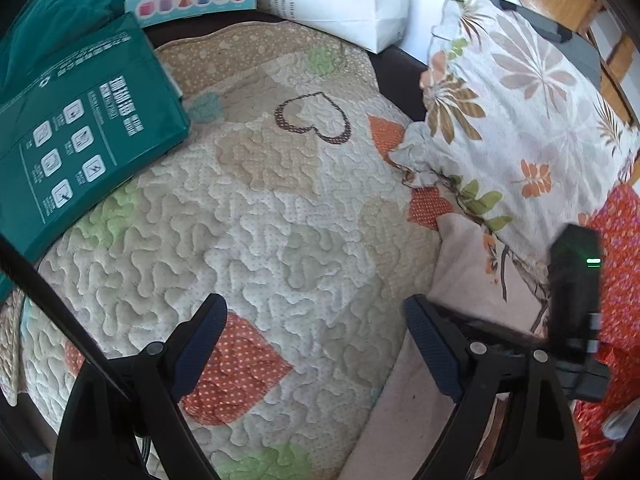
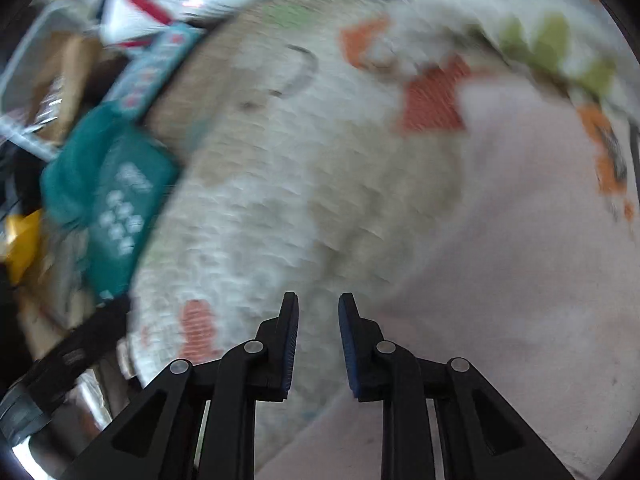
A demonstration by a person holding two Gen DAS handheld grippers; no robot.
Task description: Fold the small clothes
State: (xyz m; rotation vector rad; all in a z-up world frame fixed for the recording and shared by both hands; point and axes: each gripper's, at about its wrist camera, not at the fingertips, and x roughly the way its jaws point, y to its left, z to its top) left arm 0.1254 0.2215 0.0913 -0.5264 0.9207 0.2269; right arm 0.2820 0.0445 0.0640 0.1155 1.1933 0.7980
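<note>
A pale pink garment (image 1: 460, 288) lies flat on the quilted bedspread (image 1: 280, 208), to the right of my left gripper (image 1: 316, 336). That gripper hovers over the quilt with its jaws wide open and nothing between them. In the blurred right wrist view the same pink garment (image 2: 512, 240) fills the right side. My right gripper (image 2: 319, 320) stands over its left edge, jaws a narrow gap apart, with no cloth pinched between the pads. The right gripper's black body with a green light (image 1: 576, 304) shows at the right of the left wrist view.
A teal package (image 1: 76, 148) rests on the quilt's left side, also in the right wrist view (image 2: 116, 200). A floral pillow (image 1: 516, 120) lies at the right. A white paper bag (image 1: 352, 0) and a light-blue card (image 1: 192, 0) sit at the far edge. Red patterned fabric (image 1: 616, 280) lies far right.
</note>
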